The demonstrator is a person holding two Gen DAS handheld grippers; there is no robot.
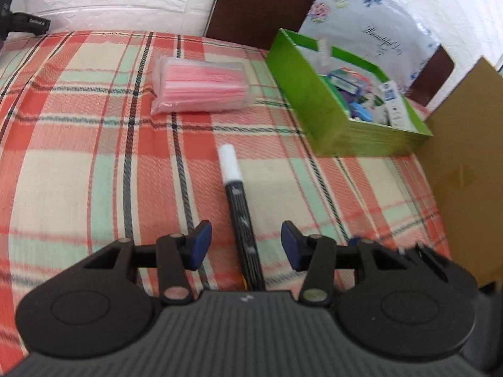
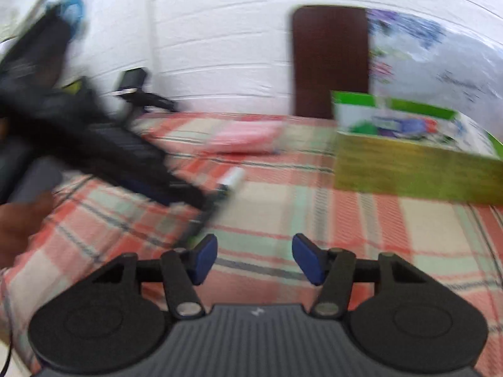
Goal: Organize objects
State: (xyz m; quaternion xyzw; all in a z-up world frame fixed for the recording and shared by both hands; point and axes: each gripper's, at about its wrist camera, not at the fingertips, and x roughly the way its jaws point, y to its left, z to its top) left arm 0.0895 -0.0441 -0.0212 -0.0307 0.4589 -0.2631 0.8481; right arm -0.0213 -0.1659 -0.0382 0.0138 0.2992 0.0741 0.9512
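Note:
A black marker with a white cap [image 1: 239, 207] lies on the plaid cloth, cap pointing away. My left gripper [image 1: 246, 242] is open and low over it, one blue pad on each side of the barrel, not touching. A clear packet of pink items [image 1: 201, 86] lies farther back. A green box [image 1: 330, 110] full of small packages stands at the right. In the blurred right wrist view, my right gripper [image 2: 254, 257] is open and empty above the cloth. The left gripper's body [image 2: 103, 144], the marker [image 2: 231, 179], the pink packet [image 2: 245, 136] and the green box [image 2: 415, 169] show there.
A brown cardboard box [image 1: 465, 169] stands at the right edge beside the green box. A dark chair back [image 1: 264, 3] and a floral bag [image 1: 371, 22] are behind the table. A black camera mount [image 1: 19, 22] sits at the back left by the white wall.

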